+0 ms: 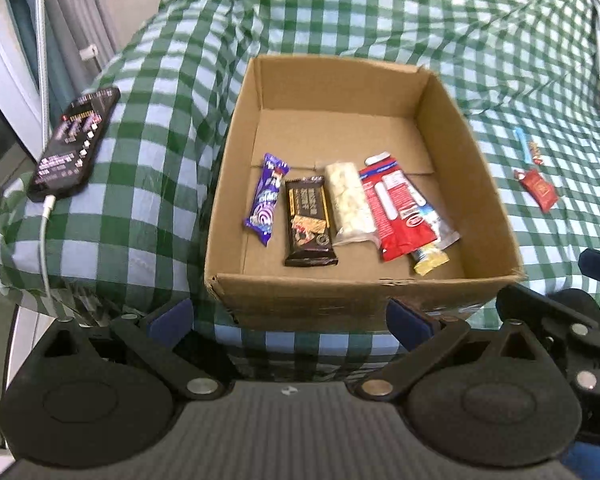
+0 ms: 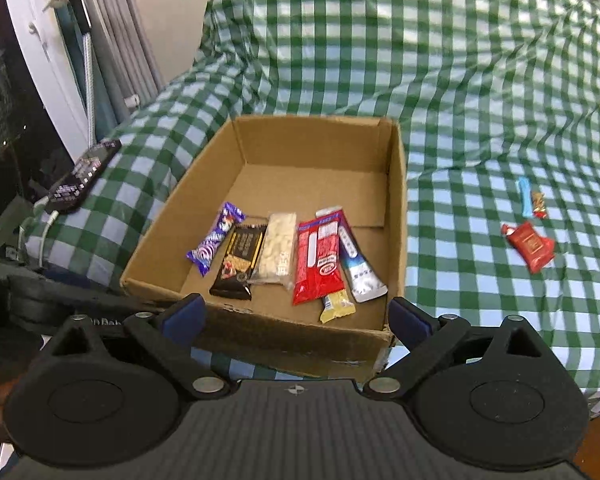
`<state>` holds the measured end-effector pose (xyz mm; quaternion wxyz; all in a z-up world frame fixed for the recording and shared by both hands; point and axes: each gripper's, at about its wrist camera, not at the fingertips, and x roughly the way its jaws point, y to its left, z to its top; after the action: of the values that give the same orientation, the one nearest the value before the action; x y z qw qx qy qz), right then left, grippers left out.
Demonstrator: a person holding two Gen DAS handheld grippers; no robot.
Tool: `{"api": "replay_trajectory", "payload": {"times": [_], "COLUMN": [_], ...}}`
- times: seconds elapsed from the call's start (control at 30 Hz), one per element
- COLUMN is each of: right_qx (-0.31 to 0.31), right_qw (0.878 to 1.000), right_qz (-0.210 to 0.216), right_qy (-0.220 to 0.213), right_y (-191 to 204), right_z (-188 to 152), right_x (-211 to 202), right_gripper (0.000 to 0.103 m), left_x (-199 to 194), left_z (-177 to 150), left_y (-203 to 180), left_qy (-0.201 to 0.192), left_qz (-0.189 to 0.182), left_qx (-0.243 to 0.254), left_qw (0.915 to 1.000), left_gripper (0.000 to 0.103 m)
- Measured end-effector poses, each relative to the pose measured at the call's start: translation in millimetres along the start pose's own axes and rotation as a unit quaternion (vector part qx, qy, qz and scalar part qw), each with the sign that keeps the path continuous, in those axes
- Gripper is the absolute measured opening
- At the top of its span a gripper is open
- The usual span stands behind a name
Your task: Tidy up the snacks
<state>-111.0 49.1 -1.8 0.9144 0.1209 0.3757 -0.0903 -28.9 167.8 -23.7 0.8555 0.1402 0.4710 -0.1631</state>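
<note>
An open cardboard box (image 1: 340,300) (image 2: 300,344) sits on the checked cloth. Lined up inside are a purple bar (image 1: 266,200) (image 2: 214,244), a dark brown bar (image 1: 309,220) (image 2: 240,260), a white rice bar (image 1: 350,204) (image 2: 278,254), a red packet (image 1: 396,216) (image 2: 318,264), a silver-blue packet (image 2: 358,268) and a small yellow one (image 1: 430,260) (image 2: 337,307). Right of the box, on the cloth, lie a red wrapper (image 1: 538,190) (image 2: 530,246), a blue stick (image 1: 521,142) (image 2: 524,196) and a small gold candy (image 1: 535,152) (image 2: 539,204). My left gripper (image 1: 290,318) and right gripper (image 2: 296,317) hang before the box's near wall, both open and empty.
A black phone (image 1: 74,144) (image 2: 84,176) on a white cable rests on the covered armrest to the left. The green checked cloth (image 1: 380,20) (image 2: 420,60) drapes the seat and backrest. A radiator (image 2: 116,32) and a white frame stand at far left.
</note>
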Motion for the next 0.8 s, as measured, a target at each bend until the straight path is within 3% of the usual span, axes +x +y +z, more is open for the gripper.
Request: {"api": "replay_trajectory", "payload": {"times": [0.4,0.8], "right_qx": [0.004,0.002], "right_qw": [0.999,0.999], "right_qz": [0.0,0.003], "right_qy": [-0.038,-0.039], "right_y": [6,9], "right_z": [-13,-14], "right_x": [-41,-51], "right_gripper": [0.099,0.1], "left_x": [-36,-47], "left_z": [-19,-25], "left_y": [-9,-9], "left_qy": [-0.032,-0.04], "left_qz": [0.011,0.019], "left_qx": [0.006,0.007], "left_qw": [0.9994,0.999], "left_gripper": [0.103,0.103]}}
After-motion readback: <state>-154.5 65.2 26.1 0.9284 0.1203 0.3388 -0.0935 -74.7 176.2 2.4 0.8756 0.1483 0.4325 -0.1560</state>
